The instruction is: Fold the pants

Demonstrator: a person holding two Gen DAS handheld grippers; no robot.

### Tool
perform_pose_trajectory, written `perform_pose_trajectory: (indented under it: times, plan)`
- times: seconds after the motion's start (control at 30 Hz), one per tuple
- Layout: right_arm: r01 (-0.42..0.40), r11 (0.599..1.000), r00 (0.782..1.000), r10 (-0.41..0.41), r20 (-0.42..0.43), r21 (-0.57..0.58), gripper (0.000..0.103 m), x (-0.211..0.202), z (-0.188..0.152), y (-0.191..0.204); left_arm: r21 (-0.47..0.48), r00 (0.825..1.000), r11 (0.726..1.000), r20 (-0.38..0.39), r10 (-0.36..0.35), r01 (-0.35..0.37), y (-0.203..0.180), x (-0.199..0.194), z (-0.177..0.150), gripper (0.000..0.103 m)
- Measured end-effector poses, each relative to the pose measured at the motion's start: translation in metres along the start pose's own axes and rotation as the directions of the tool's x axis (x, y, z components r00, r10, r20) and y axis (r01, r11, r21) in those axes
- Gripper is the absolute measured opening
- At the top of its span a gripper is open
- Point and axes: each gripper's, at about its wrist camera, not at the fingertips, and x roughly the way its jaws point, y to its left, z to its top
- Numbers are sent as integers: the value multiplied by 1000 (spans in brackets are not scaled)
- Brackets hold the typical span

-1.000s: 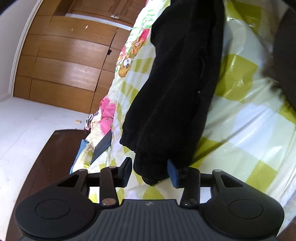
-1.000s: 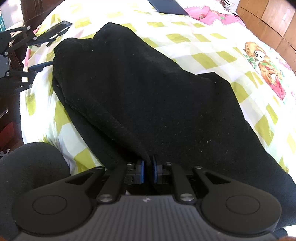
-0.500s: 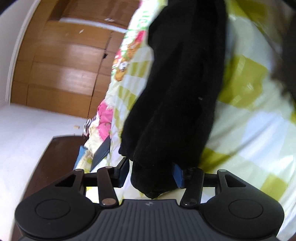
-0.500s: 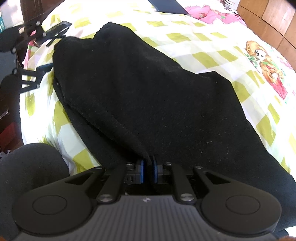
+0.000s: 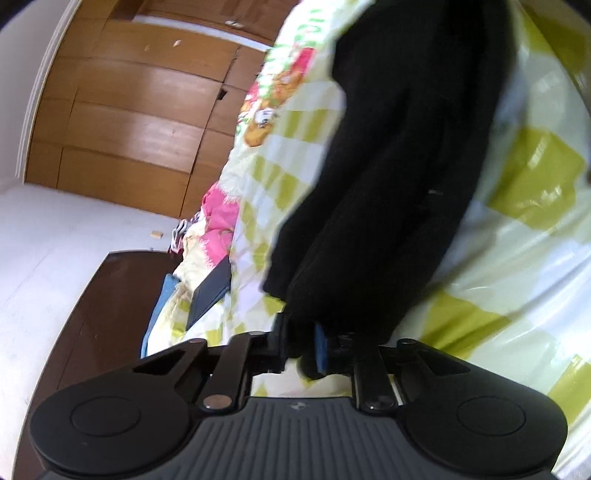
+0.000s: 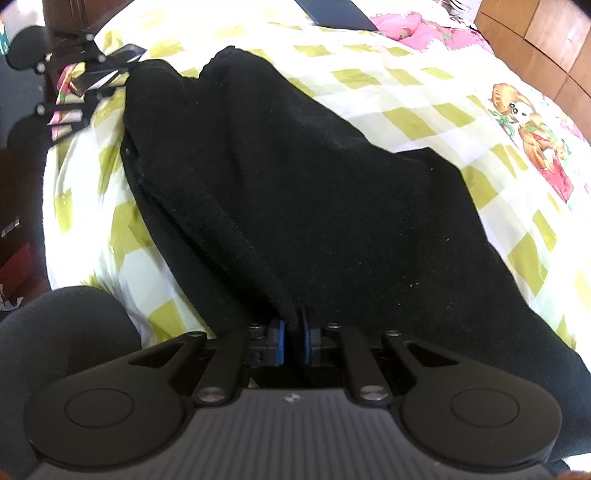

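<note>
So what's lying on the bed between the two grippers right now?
Only the black pants, spread across the checked bedsheet from the right gripper to the left gripper; each is clamped on one end. The right wrist view shows it.

Hidden, cropped & blurred bits

Left wrist view is smeared w/ motion blur: black pants [image 5: 399,177] lose all weave, their top runs off the upper edge, and the cuff end swallows the left gripper [image 5: 301,341] pads, so only a sliver of blue shows. Cartoon print on the bedsheet [image 5: 517,258] too smudged to read. Right wrist view: pants waist cut by the frame's right-hand side, fabric buries the right gripper [image 6: 293,341] tips; dark flat thing [image 6: 332,13] cropped at top, can't ID.
</note>
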Motion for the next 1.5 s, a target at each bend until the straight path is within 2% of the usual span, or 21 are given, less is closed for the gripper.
perform_pose_trajectory:
  times: [0.07, 0.2, 0.3, 0.37, 0.4, 0.5, 0.57, 0.63, 0.77, 0.87, 0.9, 0.93, 0.97, 1.03, 1.13, 1.2, 1.27, 1.37, 1.43, 1.5]
  plan:
    - [5, 1000, 1000, -5, -1, -10, 9, -3, 1, 2, -22, 1000, 1000, -8, 10, -10, 9, 4, -2, 28]
    - [14, 1000, 1000, -14, -19, -3, 9, 1, 3, 2, 31, 998, 998, 24, 50, -50, 1, 11, -4, 27]
    - [13, 1000, 1000, -13, -23, -4, 12, 6, 1, 3, 37, 998, 999, 48, 30, -32, -8, 1, -9, 28]
    - [14, 1000, 999, -14, -29, 2, 14, 12, 3, 2, 87, 999, 995, 40, 37, -40, -20, 3, -8, 29]
    - [16, 1000, 999, -16, -29, -4, 14, 13, 3, 3, 119, 998, 992, 42, 44, -49, -25, 4, -9, 31]
    - [10, 1000, 1000, -10, -26, -14, 14, 11, 4, 0, 166, 999, 986, 46, 27, -35, -31, 4, -11, 46]
    - [6, 1000, 1000, -6, -27, -11, 14, 12, 4, -1, 197, 998, 980, 65, -8, -5, -34, 0, -10, 46]
    - [3, 1000, 1000, -3, -23, -2, 14, 11, 3, -3, 219, 996, 976, 82, -19, 1, -36, -6, -11, 54]
    - [2, 1000, 1000, -2, -21, -1, 15, 15, 0, -4, 188, 998, 982, 64, -3, -9, -31, 4, -6, 55]
    - [-3, 1000, 1000, 3, -19, -8, 14, 13, -1, -5, 205, 997, 979, 76, 2, -17, -32, 10, 0, 57]
    - [-3, 1000, 1000, 3, -17, -4, 14, 14, -1, -6, 208, 998, 978, 68, 4, -18, -32, 14, 2, 52]
    - [-4, 1000, 1000, 4, -23, 5, 11, 14, -1, -7, 213, 998, 977, 61, 3, -16, -32, 19, 3, 38]
    - [-8, 1000, 1000, 9, -25, 16, 10, 13, 0, -8, 217, 999, 976, 51, 11, -22, -31, 23, 2, 34]
    - [-17, 999, 1000, 18, -12, 31, 6, 5, 4, -10, 199, 998, 978, 51, 49, -58, -22, 25, 2, 32]
    - [-18, 999, 999, 17, 29, 37, 6, -20, 10, -10, 131, 992, 984, 50, 116, -122, -2, 24, 1, 31]
    - [-9, 1000, 998, 8, 58, 23, 6, -33, 13, -4, 111, 990, 984, 49, 134, -138, 0, 23, -3, 30]
    - [-17, 1000, 998, 16, 54, 16, 6, -32, 11, 2, 139, 993, 984, 27, 113, -115, -16, 29, -13, 30]
    - [-26, 999, 1000, 27, -11, 31, 11, 5, 0, 15, 196, 997, 979, -35, 71, -63, -51, 45, -28, 30]
    - [14, 1000, 1000, -14, -7, -1, 13, 18, -4, 25, 273, 992, 955, -26, 124, -113, -72, 44, -34, 25]
    - [9, 1000, 1000, -9, 21, 30, 18, 9, -3, 23, 300, 990, 946, -33, 140, -124, -77, 37, -34, 26]
